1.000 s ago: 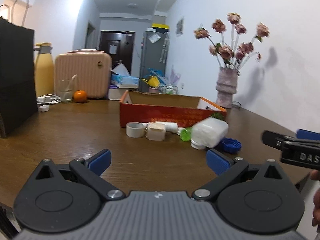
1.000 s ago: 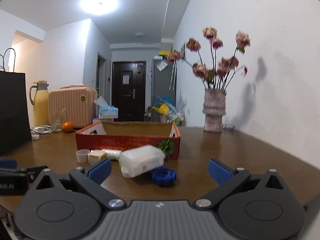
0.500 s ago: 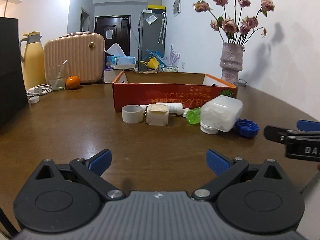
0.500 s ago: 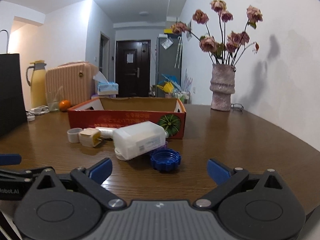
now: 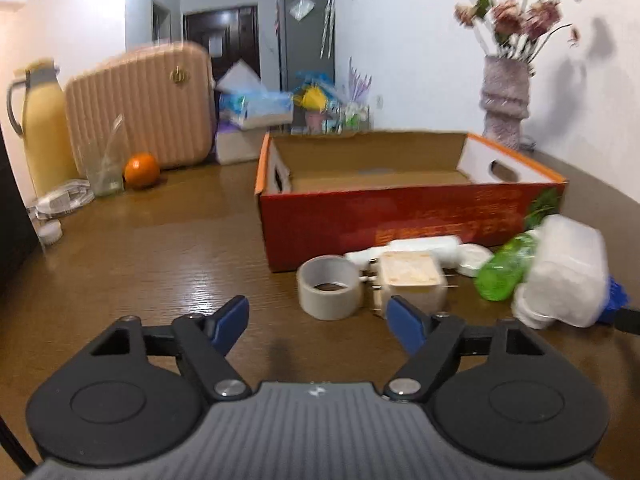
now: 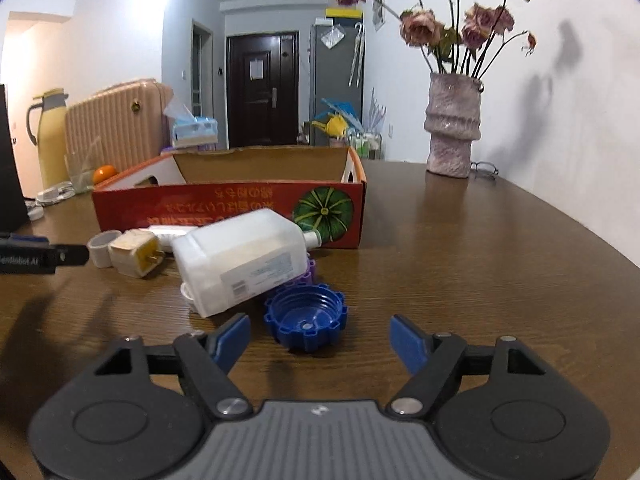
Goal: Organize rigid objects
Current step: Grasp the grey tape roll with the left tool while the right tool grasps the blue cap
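An open red cardboard box [image 5: 400,216] [image 6: 224,204] stands on the wooden table. In front of it lie a roll of grey tape [image 5: 329,292] [image 6: 101,245], a cream plug adapter [image 5: 412,280] [image 6: 134,252], a green bottle [image 5: 505,270], a white plastic jug [image 5: 568,276] [image 6: 240,260] on its side and a blue screw cap [image 6: 306,316]. My left gripper [image 5: 320,320] hovers just short of the tape roll, jaws closing with nothing between them. My right gripper [image 6: 320,336] hovers just short of the blue cap, jaws closing, pads apart from it.
At the back left stand a yellow flask [image 5: 40,132], a pink ribbed case [image 5: 140,108], a glass [image 5: 105,168] and an orange [image 5: 141,170]. A vase of dried flowers [image 6: 452,128] stands at the back right by the wall. A black bag edge [image 6: 8,160] is at the far left.
Both grippers have moved forward toward the objects, which now look larger and closer. Both pairs of jaws have narrowed from wide open.
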The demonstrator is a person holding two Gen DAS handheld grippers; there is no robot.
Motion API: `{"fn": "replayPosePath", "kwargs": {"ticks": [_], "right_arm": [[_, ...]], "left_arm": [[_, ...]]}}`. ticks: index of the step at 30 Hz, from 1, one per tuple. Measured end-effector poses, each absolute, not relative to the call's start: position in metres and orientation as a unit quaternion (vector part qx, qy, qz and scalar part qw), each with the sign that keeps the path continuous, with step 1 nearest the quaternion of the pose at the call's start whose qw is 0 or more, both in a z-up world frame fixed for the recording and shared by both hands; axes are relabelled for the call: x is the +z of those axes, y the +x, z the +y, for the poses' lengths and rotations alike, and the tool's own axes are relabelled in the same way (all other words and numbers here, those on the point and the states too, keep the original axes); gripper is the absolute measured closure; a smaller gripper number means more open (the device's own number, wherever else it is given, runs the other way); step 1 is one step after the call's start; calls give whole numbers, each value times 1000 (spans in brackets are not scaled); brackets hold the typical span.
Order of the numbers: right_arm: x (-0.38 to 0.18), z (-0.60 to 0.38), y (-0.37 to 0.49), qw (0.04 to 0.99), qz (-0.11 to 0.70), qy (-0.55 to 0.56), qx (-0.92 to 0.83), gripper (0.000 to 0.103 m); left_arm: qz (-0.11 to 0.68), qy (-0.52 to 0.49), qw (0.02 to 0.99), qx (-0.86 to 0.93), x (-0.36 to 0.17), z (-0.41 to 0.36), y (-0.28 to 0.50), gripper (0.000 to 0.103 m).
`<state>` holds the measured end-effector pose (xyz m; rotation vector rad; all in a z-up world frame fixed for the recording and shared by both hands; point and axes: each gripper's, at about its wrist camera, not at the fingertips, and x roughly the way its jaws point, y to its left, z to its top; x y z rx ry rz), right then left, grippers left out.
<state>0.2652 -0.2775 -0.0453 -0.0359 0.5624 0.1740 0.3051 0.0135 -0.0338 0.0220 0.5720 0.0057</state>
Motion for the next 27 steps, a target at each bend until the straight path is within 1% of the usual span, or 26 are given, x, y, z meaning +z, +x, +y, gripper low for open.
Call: {"fn": "replayPosePath", "kwargs": {"ticks": [1, 2, 3, 4, 6, 7, 8, 9, 11, 20, 27], "right_arm": [[-47, -277, 271, 953, 289, -20, 91, 38], [-48, -275, 276, 948, 301, -23, 98, 46], [-50, -273, 280, 945, 309, -26, 106, 49], [-51, -271, 283, 942, 315, -30, 111, 54], [-50, -268, 288, 942, 315, -37, 114, 56], [-50, -267, 290, 941, 315, -41, 114, 58], [-49, -266, 292, 941, 316, -44, 115, 58], [-49, -266, 293, 941, 316, -47, 114, 58], [-49, -266, 295, 940, 317, -48, 116, 58], [-51, -270, 297, 941, 315, -45, 111, 58], [-46, -267, 275, 939, 320, -57, 110, 58]], "left_arm": [[293, 1, 956, -6, -36, 17, 312, 28], [304, -9, 953, -17, -39, 22, 319, 32], [312, -15, 950, -26, -42, 24, 325, 38], [317, -16, 948, -31, -44, 25, 331, 40], [319, -17, 947, -38, -46, 27, 339, 45], [317, -19, 947, -42, -46, 28, 342, 46], [318, -26, 947, -44, -46, 31, 346, 46], [319, -34, 946, -46, -47, 33, 350, 49], [316, -45, 946, -48, -47, 38, 354, 59], [313, -54, 947, -45, -45, 42, 350, 60], [292, -56, 954, -43, -30, 38, 313, 60]]}}
